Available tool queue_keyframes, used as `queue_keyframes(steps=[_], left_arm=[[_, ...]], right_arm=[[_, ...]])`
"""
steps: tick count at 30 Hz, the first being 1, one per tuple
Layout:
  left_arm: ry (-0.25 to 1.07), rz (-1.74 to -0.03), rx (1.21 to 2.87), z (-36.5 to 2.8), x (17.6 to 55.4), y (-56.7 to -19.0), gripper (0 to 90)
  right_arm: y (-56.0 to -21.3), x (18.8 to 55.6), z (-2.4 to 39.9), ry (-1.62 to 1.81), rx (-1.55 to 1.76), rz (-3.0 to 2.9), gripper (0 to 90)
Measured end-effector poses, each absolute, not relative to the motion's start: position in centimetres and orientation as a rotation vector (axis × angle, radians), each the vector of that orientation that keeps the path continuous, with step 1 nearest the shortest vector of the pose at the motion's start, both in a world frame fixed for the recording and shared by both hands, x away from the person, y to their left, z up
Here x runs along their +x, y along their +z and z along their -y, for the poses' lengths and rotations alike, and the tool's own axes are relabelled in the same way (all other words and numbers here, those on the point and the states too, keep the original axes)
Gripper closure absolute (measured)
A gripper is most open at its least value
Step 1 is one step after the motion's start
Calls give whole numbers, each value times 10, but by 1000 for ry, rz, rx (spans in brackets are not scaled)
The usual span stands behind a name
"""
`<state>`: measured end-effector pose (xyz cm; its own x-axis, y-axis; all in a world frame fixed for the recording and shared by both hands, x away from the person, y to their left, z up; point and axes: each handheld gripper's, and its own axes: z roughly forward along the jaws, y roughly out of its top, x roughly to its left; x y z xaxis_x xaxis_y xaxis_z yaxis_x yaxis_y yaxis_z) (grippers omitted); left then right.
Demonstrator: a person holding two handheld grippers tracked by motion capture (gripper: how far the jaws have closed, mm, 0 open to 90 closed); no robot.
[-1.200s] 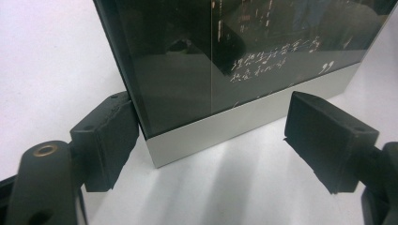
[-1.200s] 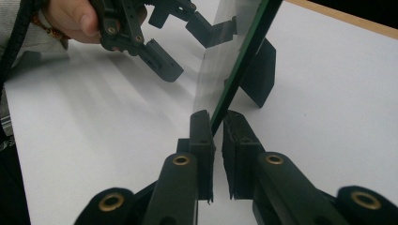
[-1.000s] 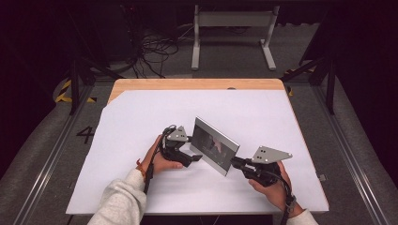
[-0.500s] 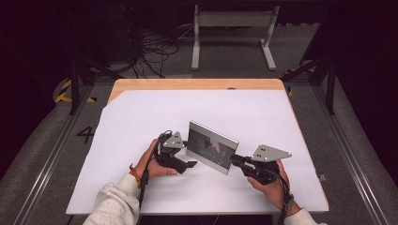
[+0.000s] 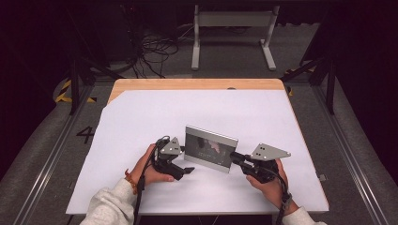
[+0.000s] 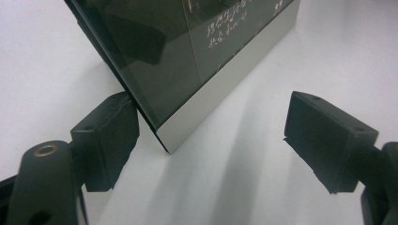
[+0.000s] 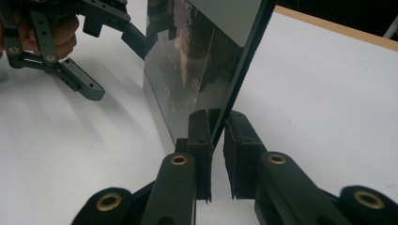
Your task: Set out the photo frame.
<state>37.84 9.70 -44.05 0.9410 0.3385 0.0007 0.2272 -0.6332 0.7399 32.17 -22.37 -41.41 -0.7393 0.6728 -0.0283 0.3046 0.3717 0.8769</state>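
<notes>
Item 1, frame (image 5: 210,149): stands upright near the middle of my sheet (image 5: 141,117), long axis running left to right between the 2 grippers. Right gripper (image 7: 216,131): I have it clamped on the frame's right edge, thin panel pinched between both pads. Left gripper (image 6: 211,136): jaws wide apart, gripping nothing, straddling the frame's lower left corner, 1 pad just beside the back face, so this hand closes next.
</notes>
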Motion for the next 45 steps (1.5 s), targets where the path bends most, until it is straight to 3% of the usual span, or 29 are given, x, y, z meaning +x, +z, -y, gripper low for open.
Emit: queue_keyframes(steps=[13, 27, 45], left_arm=[[261, -474, 2122, -96, 385, -434, 254], [292, -483, 2110, -94, 387, -431, 477], [308, -487, 2120, -104, 380, -430, 647]], right_arm=[[-412, 319, 225, 1326, 841, -2236, 828], [-413, 319, 224, 1323, 855, -2224, 824], [-414, 325, 222, 1313, 859, -2211, 812]])
